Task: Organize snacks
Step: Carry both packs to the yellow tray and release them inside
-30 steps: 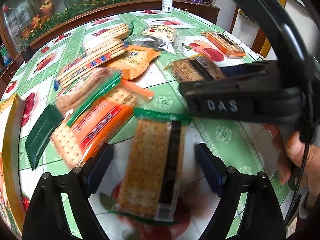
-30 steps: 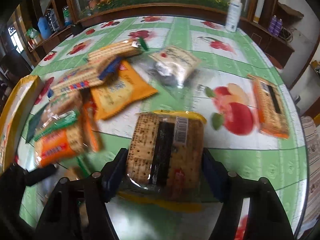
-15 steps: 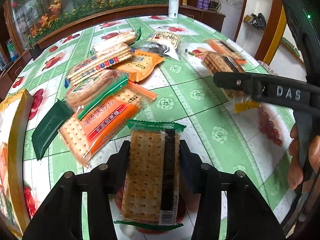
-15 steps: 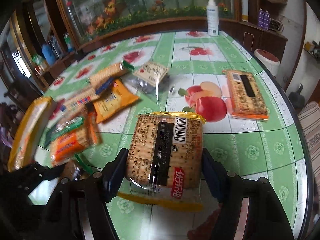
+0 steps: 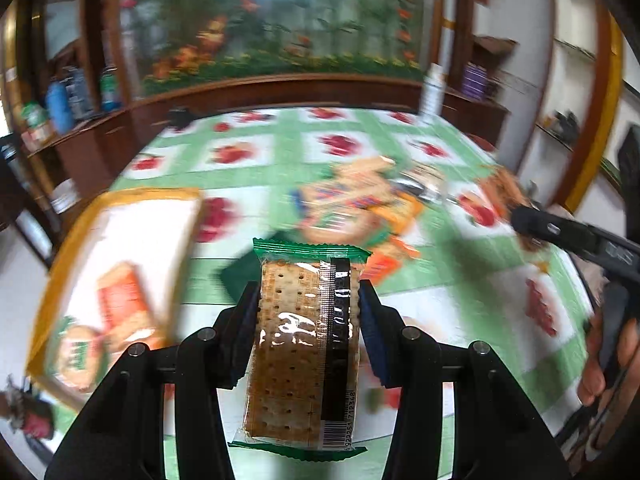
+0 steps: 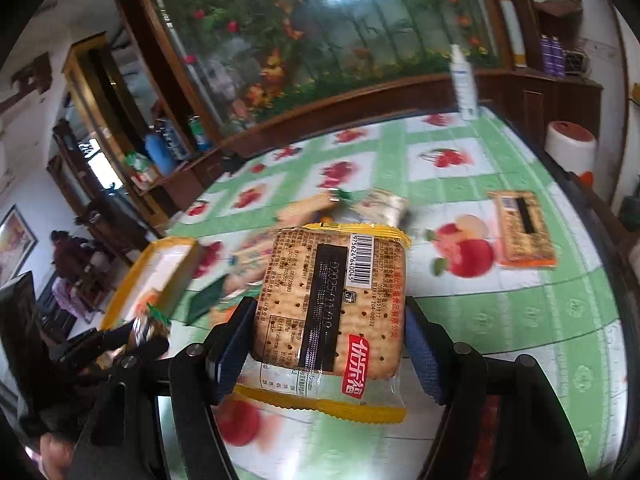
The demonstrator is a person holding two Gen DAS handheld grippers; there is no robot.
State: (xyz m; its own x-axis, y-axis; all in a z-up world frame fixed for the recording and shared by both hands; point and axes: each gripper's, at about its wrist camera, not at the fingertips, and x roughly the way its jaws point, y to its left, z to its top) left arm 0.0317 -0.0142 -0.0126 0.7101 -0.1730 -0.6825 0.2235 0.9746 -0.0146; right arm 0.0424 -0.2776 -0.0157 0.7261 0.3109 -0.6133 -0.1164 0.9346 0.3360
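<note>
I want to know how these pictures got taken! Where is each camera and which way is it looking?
Left wrist: on the left gripper, facing along its fingers at the green-edged cracker pack it clamps; a hand shows at right.
Right wrist: on the right gripper, facing the yellow-edged cracker pack it clamps.
Both show the fruit-print tablecloth and yellow-rimmed tray.

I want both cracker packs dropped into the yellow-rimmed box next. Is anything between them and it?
Nothing visible. The green-edged pack in the left gripper and the yellow-edged pack in the right gripper are lifted; the yellow-rimmed box lies open to their left.
</note>
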